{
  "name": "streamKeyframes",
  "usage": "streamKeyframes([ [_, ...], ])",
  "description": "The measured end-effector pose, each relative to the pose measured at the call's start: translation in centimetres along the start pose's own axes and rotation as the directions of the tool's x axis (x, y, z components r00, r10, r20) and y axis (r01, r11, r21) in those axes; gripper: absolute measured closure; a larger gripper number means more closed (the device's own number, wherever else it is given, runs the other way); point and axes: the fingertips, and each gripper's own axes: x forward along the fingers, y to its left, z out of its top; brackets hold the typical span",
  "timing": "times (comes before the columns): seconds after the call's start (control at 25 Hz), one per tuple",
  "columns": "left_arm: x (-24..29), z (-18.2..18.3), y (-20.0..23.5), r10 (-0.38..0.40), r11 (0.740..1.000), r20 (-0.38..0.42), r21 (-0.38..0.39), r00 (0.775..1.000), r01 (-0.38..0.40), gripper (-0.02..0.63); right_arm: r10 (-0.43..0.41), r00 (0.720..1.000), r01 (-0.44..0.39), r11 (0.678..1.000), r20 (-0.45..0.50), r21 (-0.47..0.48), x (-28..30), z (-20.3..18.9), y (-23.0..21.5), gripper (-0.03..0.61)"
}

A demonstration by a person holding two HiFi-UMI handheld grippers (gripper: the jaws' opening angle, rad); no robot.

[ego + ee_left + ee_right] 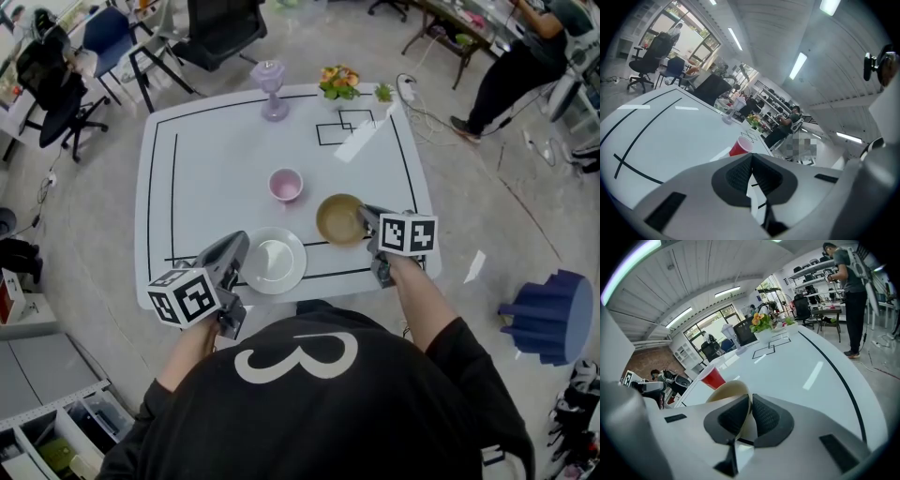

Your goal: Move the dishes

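The white plate [277, 261] lies at the near edge of the white surface [216, 159], over a black line marked there. The tan bowl [336, 220] stands just to its right, close to it. The left gripper [241, 244] reaches the plate's left rim. In the left gripper view its fingers [736, 176] are closed, tips meeting, with a thin white sliver pinched between the pads lower down, which reads as the plate's rim. The right gripper [364, 216] comes to the bowl from the right. In the right gripper view its fingers [766, 416] are clamped on the bowl's wall, one pad inside and one outside, and the pale rim curves up and away to the left of them. The bowl still sits upright on the surface. Beyond both dishes, near the middle of the surface, stands a cup [286, 185], upright and open at the top, apart from the bowl and the plate; it looks pink from above and red in the gripper views. At the far edge stand a purple goblet [272, 89] and, to its right, a bunch of flowers [338, 82], beside small black rectangles drawn on the surface. Past the far right corner a person [520, 61] stands at a desk.
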Motion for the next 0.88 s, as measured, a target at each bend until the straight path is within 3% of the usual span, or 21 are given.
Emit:
streamKeyframes([
  [0.28,-0.4,0.1,0.2,0.000,1.000,0.006,-0.006,1.000,0.000,0.611,-0.009,1.000,0.009,0.999,0.008,0.043,0.1,-0.4,-0.6,0.525],
  [0.36,-0.7,0.1,0.0,-0.002,1.000,0.009,0.000,1.000,0.002,0.611,-0.015,1.000,0.014,0.998,0.027,0.053,-0.3,-0.1,-0.5,0.485],
  [0.44,-1.2,0.3,-0.4,-0.003,1.000,0.016,0.011,1.000,0.003,0.611,-0.015,0.998,0.012,0.999,0.055,0.051,-0.8,0.3,-0.3,0.406],
  [0.68,-2.9,1.0,-2.6,-0.040,0.997,0.020,0.068,0.999,0.038,0.611,0.000,0.988,0.006,0.999,0.158,-0.042,-3.5,2.2,1.6,0.351],
  [0.88,-4.1,1.1,-5.3,-0.115,0.985,0.022,0.135,0.993,0.111,0.611,0.149,0.955,-0.117,0.984,0.255,-0.137,-6.6,3.5,6.2,0.367],
])
